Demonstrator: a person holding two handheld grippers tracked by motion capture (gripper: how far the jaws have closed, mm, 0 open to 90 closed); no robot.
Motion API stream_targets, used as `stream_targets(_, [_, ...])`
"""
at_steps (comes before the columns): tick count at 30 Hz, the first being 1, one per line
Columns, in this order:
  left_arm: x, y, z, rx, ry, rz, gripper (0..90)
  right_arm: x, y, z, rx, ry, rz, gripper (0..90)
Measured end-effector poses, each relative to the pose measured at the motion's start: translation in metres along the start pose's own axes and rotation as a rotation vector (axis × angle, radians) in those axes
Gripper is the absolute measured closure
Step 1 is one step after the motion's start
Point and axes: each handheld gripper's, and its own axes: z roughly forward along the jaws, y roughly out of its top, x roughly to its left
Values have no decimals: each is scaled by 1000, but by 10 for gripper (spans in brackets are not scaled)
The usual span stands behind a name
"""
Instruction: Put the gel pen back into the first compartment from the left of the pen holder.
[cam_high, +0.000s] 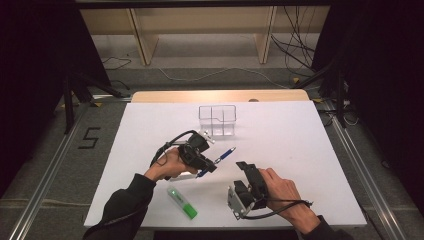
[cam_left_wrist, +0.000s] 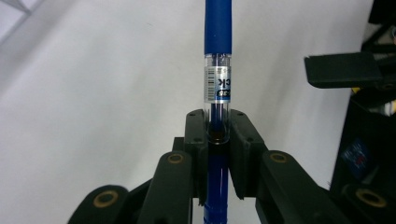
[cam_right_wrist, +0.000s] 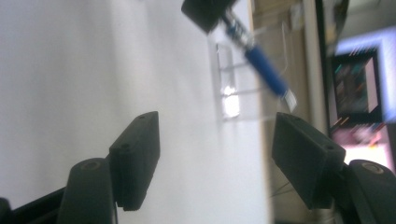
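The blue pen (cam_left_wrist: 217, 56) sits pinched between the two black jaws of the left gripper (cam_high: 212, 164), just above the white table (cam_high: 300, 150) and near the clear box (cam_high: 217, 120). The jaws are squeezed tight on the pen's middle, and most of the pen sticks out past them. The right gripper (cam_high: 243, 166) holds nothing; its jaws stand wide apart, a little way off from the pen. The pen could slip, I think, because it is smooth and round and held at one small spot. It could also bump the box's wall and tip if it goes in crooked. The right gripper is close, so it could knock the pen's end. The green marker (cam_high: 183, 202) lies near the table's front edge, by the left sleeve, and an arm could push it off. I count one pen, one marker, one clear box with small rooms inside, and two grippers.
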Motion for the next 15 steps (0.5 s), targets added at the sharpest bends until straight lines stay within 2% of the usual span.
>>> stream_targets(1, [2, 0, -2, -14, 11, -4, 790, -3, -2, 1, 4, 15, 49, 332])
stream_targets(3, [4, -2, -5, -55, 32, -35, 790, -7, -7, 2, 0, 63, 183, 318])
stream_targets(5, [7, -3, -8, -74, 53, -38, 790, -10, -11, 3, -1, 107, 311, 306])
stream_targets(8, [11, -5, -12, -114, 78, -62, 790, -16, -18, 5, -18, 164, 444, 306])
stream_targets(12, [15, -6, -16, -177, 112, -102, 790, -21, -25, 7, -43, 233, 579, 304])
stream_targets(15, [18, -7, -20, -220, 135, -121, 790, -22, -30, 9, -78, 273, 642, 310])
